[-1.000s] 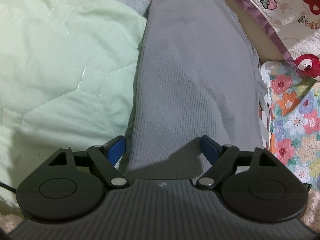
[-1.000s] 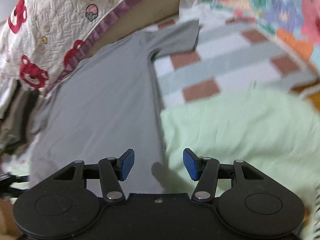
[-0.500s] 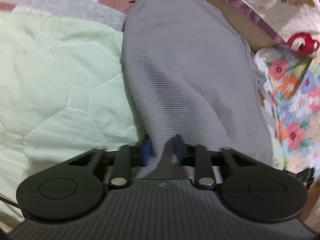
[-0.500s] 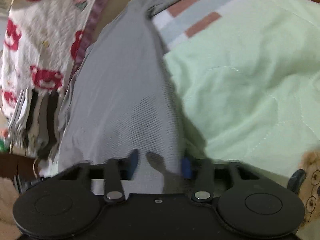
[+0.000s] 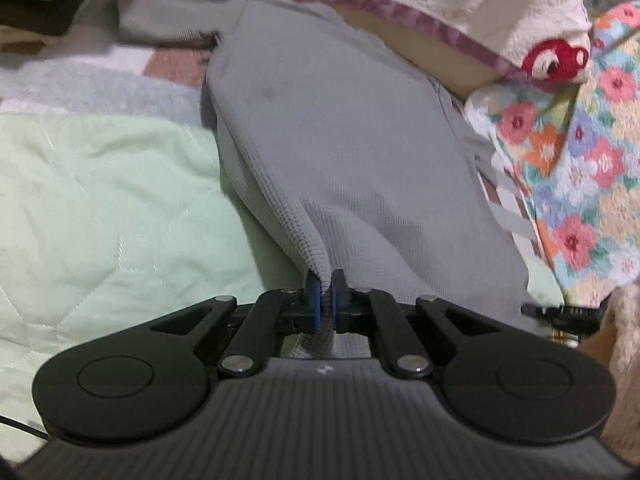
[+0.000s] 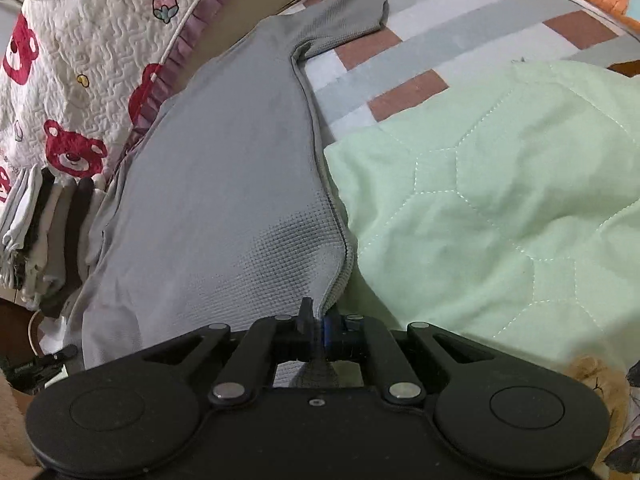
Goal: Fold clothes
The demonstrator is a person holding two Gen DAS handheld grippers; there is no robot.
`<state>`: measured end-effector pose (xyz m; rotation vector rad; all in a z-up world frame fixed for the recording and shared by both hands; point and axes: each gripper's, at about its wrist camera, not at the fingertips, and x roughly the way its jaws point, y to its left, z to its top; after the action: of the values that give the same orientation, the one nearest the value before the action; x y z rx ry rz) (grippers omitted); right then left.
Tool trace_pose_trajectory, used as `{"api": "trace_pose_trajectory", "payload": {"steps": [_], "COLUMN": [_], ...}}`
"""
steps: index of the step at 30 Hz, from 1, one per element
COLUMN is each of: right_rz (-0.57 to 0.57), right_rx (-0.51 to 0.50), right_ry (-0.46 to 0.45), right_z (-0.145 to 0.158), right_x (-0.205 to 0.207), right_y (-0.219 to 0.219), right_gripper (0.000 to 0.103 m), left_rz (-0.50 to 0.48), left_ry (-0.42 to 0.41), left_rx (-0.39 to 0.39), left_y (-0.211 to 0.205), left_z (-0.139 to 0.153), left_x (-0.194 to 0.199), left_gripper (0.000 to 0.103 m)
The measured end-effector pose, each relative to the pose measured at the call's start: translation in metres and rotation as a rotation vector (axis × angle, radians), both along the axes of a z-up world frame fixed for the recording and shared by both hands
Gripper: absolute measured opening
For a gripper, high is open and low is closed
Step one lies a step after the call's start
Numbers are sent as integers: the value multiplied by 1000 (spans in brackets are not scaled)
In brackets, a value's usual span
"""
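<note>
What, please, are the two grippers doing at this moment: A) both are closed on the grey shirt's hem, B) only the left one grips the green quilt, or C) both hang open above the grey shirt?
A: the left gripper and the right gripper each show their jaws shut on the hem of the grey shirt.

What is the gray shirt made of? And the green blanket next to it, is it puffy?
The gray shirt looks like soft knit cloth, maybe cotton: tiny waffle squares show near the right tool, and it drapes loosely where the left tool pinches it. The green blanket looks like smooth, matte quilted fabric, probably padded: stitched hexagon lines dent its puffy surface.
</note>
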<state>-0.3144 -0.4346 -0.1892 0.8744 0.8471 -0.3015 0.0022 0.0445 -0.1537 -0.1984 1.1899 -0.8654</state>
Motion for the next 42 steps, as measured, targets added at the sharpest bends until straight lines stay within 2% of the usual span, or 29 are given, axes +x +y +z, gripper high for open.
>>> {"api": "trace_pose_trajectory", "payload": {"steps": [3, 4, 6, 7, 9, 11, 13, 15, 16, 17, 18, 23, 27, 29, 34, 39, 42], "right_rz": [29, 30, 25, 23, 24, 27, 29, 32, 45, 63, 69, 77, 86, 101, 107, 109, 111], "right_rx": [-18, -21, -27, -29, -19, -5, 8, 21, 23, 21, 23, 32, -29, -67, -148, -181, -209], "right_ry": [8, 10, 16, 19, 9, -3, -16, -29, -40, -65, -97, -271, -379, -387, -335, -320, -377], "right_z": [0, 1, 2, 2, 0, -2, -5, -7, -8, -7, -4, 25, 60, 72, 73, 72, 79], "right_x": [-1, -2, -5, -6, -9, -11, -14, -16, -16, -13, -10, 11, 41, 53, 65, 85, 104], "right_y": [3, 3, 4, 4, 4, 4, 4, 4, 5, 8, 7, -5, -22, -28, -41, -59, -71], "right_gripper": [7, 7, 7, 7, 7, 11, 11, 12, 11, 8, 7, 7, 7, 7, 7, 7, 7], "left_rz": [-18, -33, -48, -53, -37, -16, 2, 16, 23, 26, 35, 182, 198, 194, 202, 138, 136], "left_ry": [49, 49, 44, 42, 50, 60, 66, 66, 66, 68, 62, -160, -291, -324, -293, -397, -465], "left_rx": [23, 62, 90, 99, 116, 133, 140, 130, 126, 111, 92, 128, 110, 130, 166, 244, 282], "left_y": [0, -2, -1, 0, 2, 5, 7, 10, 11, 12, 14, 21, 11, 1, -2, -24, -49], "left_z": [-11, -15, -18, -19, -21, -24, -28, -31, -33, -34, -32, 15, 56, 64, 51, 64, 68], "left_x": [-1, -3, -8, -10, -10, -9, -9, -11, -12, -14, -16, -9, 3, 2, 5, 32, 55], "left_gripper": [7, 8, 11, 20, 26, 47, 54, 49, 30, 3, 3, 3, 3, 3, 3, 3, 3]}}
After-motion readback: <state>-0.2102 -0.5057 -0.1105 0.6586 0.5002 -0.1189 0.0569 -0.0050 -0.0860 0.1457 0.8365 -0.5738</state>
